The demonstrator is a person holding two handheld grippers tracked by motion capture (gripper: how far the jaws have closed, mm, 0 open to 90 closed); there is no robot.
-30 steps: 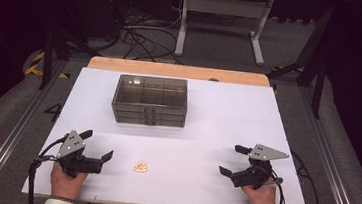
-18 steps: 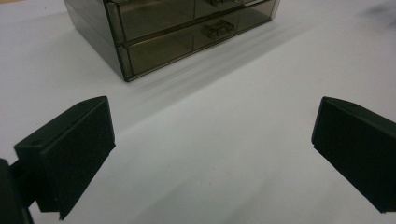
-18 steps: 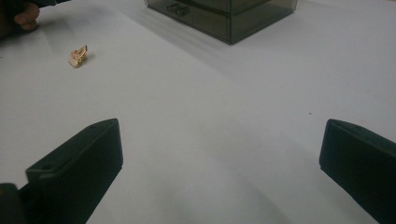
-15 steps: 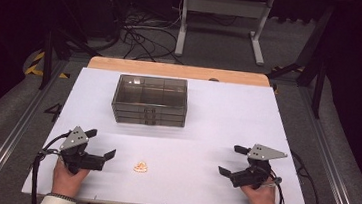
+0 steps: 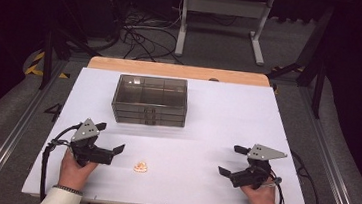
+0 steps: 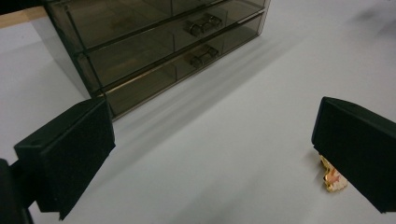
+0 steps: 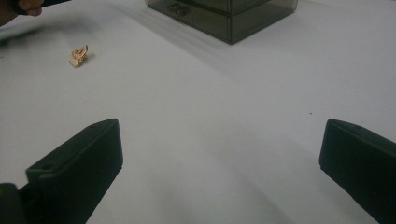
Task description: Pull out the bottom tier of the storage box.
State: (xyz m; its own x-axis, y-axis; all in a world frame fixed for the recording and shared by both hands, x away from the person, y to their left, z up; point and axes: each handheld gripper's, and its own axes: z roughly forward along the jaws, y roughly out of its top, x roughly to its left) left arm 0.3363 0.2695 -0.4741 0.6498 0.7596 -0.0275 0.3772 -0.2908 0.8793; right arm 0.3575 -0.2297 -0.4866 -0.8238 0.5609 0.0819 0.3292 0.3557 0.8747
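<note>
A smoky transparent drawer box with small front handles stands at the table's far middle; it also appears as the drawer box and the drawer box. A small gold-and-orange trinket lies on the white table near the front. My left gripper is open just left of it, and the trinket peeks out beside the right jaw, partly hidden. My right gripper is open at the front right with nothing between its jaws; the trinket lies well off from it.
The white table surface spreads between the box and both grippers. A wooden strip runs along the far edge. Cables trail from each gripper toward the table's front corners. The other hand shows at the right gripper view's top left.
My left gripper has shifted a little to the right and forward, nearer the trinket. The right gripper has barely moved.
</note>
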